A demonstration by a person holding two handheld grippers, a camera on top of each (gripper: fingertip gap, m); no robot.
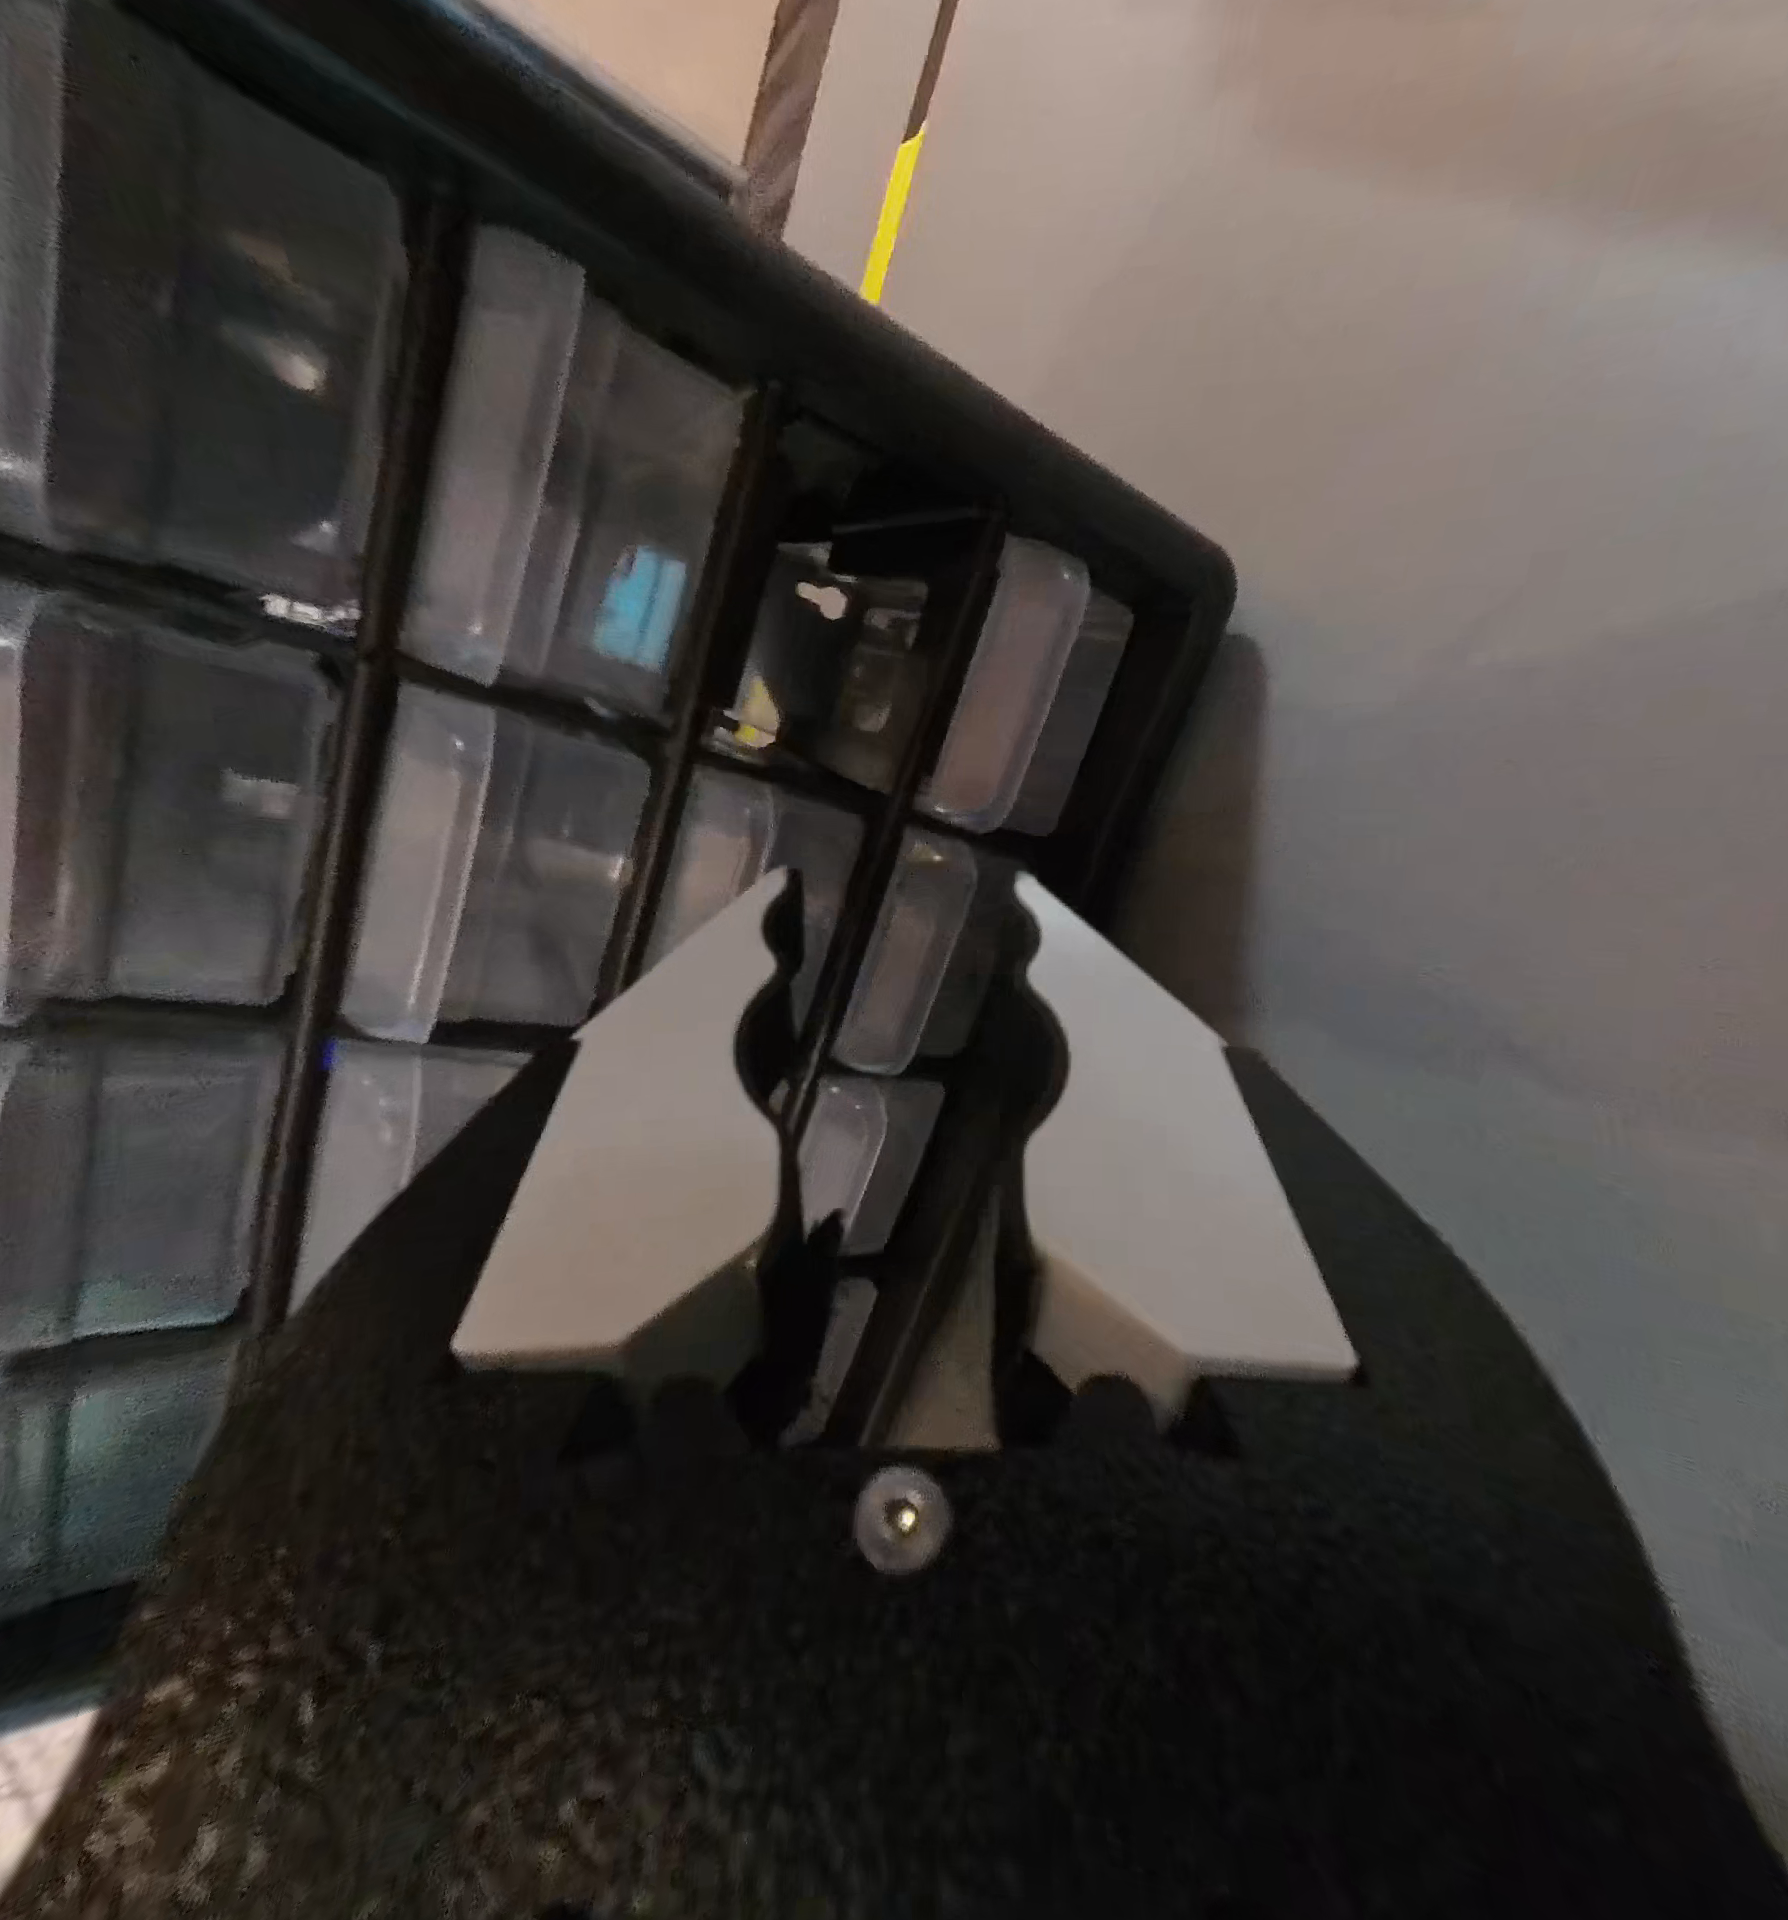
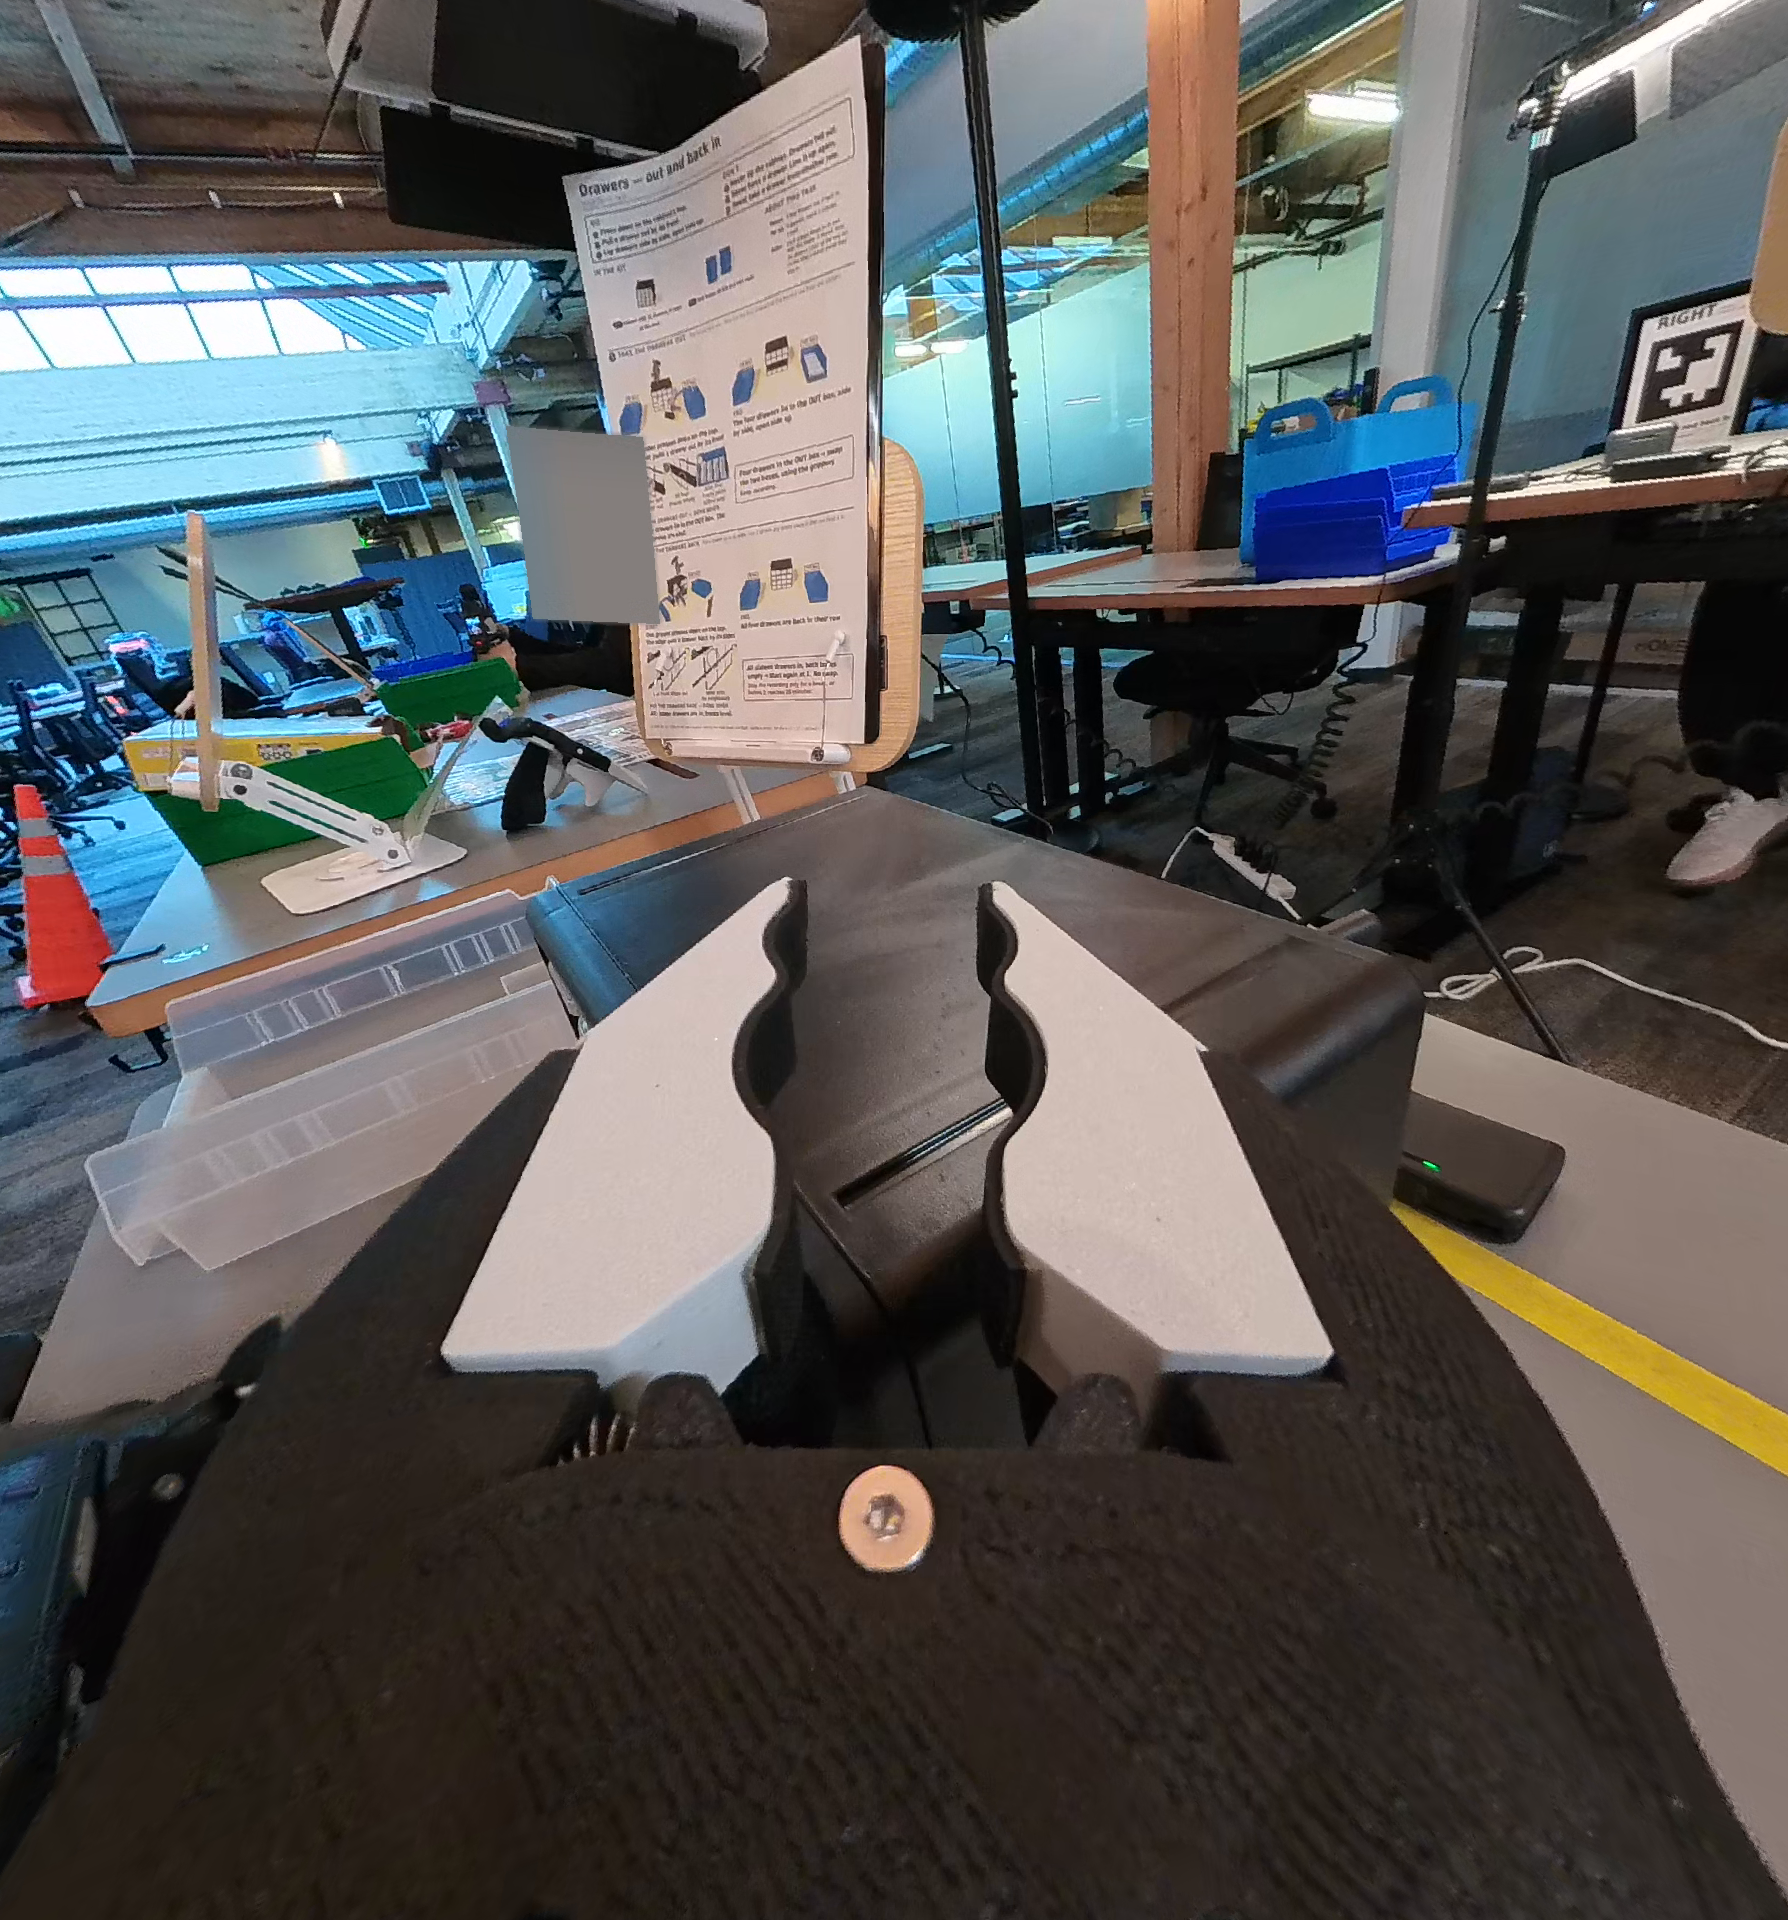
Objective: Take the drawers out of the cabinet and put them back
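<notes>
The black cabinet (image 1: 973, 416) fills the left wrist view, tilted, with rows of clear drawers (image 1: 557, 468). One slot (image 1: 828, 644) in the top row is empty. My left gripper (image 1: 900, 894) is open in front of the rightmost column, and a clear drawer handle (image 1: 916, 956) shows between its fingers; I cannot tell if they touch it. In the right wrist view my right gripper (image 2: 890, 904) is open and empty, low over the cabinet's flat black top (image 2: 890, 997). Clear drawers (image 2: 329, 1070) lie side by side on the table left of the cabinet.
A small black device with a green light (image 2: 1477, 1184) lies right of the cabinet beside a yellow tape line (image 2: 1638, 1361). An instruction sheet on a stand (image 2: 744, 416) is behind the cabinet. An orange cone (image 2: 59, 914), desks and blue bins (image 2: 1337, 488) are farther off.
</notes>
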